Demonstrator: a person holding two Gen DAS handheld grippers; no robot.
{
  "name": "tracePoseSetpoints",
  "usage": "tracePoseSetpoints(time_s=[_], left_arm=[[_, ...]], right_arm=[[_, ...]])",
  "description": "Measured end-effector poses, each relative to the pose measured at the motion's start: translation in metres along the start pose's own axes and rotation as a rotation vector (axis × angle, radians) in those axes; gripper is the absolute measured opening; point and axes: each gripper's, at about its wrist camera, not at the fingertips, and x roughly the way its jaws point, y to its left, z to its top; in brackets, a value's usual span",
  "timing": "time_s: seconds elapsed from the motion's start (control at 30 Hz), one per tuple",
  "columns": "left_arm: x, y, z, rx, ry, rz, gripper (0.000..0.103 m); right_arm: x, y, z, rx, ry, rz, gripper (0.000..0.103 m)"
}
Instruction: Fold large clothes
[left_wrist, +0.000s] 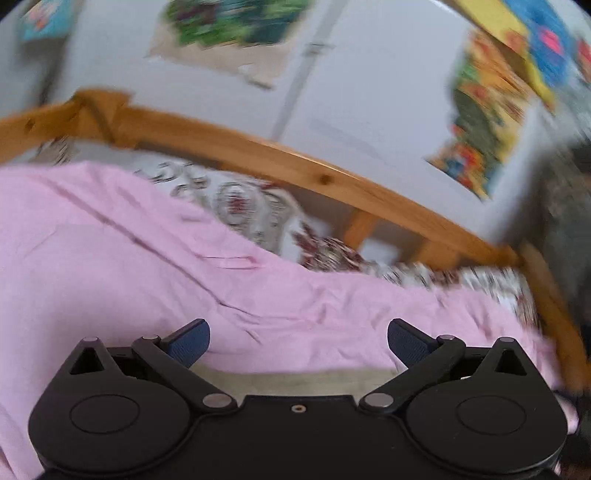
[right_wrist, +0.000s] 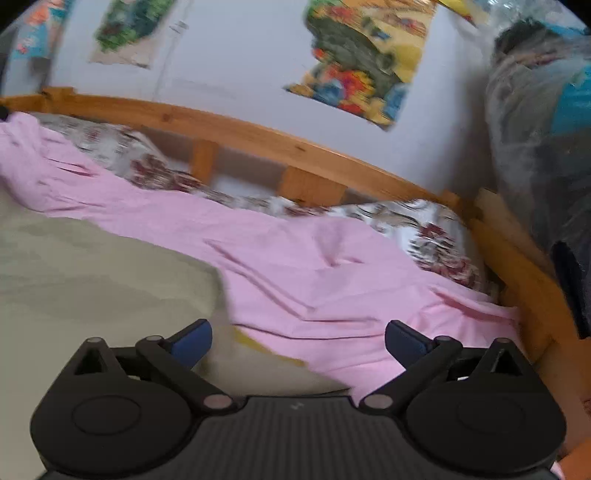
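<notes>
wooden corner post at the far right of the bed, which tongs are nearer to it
Right. The right tongs sit over the pink cloth with the post close; from the left tongs the post looks farther off.

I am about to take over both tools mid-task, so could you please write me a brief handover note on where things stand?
Left tool: open, nothing between the pads.
Right tool: open, nothing held.
Pink cloth lies on the bed, wrinkled, up against the patterned pillows by the wooden headboard; its right part shows stacked layers.
Beige sheet is bare in front of it.
Done: it looks partly folded, though blur hides details.
Left: regrip an edge, finish folding.
</notes>
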Motion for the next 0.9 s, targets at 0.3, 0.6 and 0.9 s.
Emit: tracePoseSetpoints(time_s=[0.3, 0.6, 0.9], left_arm=[[0.026, -0.059, -0.097, 0.292, 0.137, -0.041, 0.102], [0.069, -0.059, -0.099, 0.232, 0.11, 0.178, 0.101], [0.044, -0.082, -0.104, 0.078, 0.064, 0.286, 0.102]], right_arm=[[0.053, 0.018, -0.019, -0.146, 0.096, -0.217, 0.103], [0.073, -0.019, 0.017, 0.047, 0.116, -0.446, 0.103], [0.041, 0.092, 0.03, 0.05, -0.043, 0.082, 0.103]])
